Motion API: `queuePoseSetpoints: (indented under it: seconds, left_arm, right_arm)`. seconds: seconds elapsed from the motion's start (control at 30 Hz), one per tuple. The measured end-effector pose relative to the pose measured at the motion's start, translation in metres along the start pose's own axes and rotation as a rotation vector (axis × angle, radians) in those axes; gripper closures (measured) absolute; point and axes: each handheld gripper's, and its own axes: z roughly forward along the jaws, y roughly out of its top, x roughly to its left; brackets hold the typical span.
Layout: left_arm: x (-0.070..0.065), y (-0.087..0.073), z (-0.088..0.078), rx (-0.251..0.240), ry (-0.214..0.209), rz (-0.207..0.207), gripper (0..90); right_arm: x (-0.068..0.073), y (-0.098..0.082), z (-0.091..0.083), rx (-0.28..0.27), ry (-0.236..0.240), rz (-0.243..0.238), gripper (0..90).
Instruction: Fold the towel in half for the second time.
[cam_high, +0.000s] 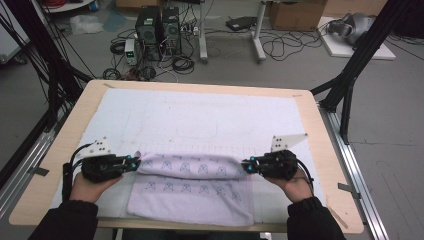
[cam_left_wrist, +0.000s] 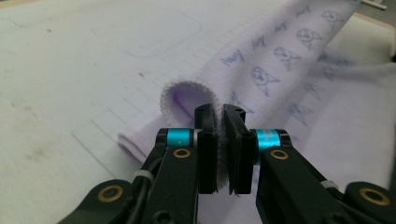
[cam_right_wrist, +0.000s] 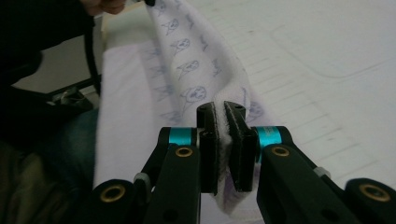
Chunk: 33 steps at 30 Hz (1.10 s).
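From the high view the towel (cam_high: 192, 187) lies near the bench's (cam_high: 320, 135) front edge, left gripper (cam_high: 136, 162) and right gripper (cam_high: 246, 166) clamping its far corners, and both gripper views show pinched cloth, so lift evenly, keeping it taut.

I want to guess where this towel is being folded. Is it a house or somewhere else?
Probably a lab or workshop, not a house: computer towers and tangled cables sit on the bare floor behind the table, and black frame poles stand around it.
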Motion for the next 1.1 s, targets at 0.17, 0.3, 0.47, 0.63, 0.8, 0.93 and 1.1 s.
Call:
queuePoseSetpoints:
  seconds: [0.17, 0.3, 0.47, 0.63, 0.8, 0.93, 1.1]
  left_arm:
    - [-0.014, -0.020, -0.015, 0.047, -0.030, -0.017, 60.5]
    - [-0.016, -0.017, -0.016, 0.056, -0.011, -0.009, 54.3]
    - [-0.010, -0.007, 0.001, 0.074, 0.001, -0.015, 49.0]
    - [0.006, -0.002, 0.026, 0.125, 0.012, -0.044, 43.6]
    - [0.009, -0.004, 0.037, 0.146, -0.058, -0.033, 79.2]
    - [0.006, -0.006, 0.030, 0.148, -0.044, -0.022, 87.1]
    - [-0.006, -0.007, 0.008, 0.101, -0.027, -0.008, 87.3]
  right_arm:
    - [0.022, -0.026, 0.004, 0.032, 0.089, 0.027, 70.8]
    - [0.020, -0.028, 0.004, 0.043, 0.050, 0.020, 68.8]
    - [0.013, -0.028, 0.017, 0.096, -0.006, 0.009, 57.5]
    - [-0.001, -0.033, 0.029, 0.128, 0.001, 0.051, 53.1]
    - [-0.009, -0.041, 0.036, 0.173, 0.054, 0.075, 80.2]
    - [-0.003, -0.040, 0.034, 0.168, 0.077, 0.050, 89.2]
    - [0.005, -0.036, 0.024, 0.125, 0.066, 0.032, 89.2]
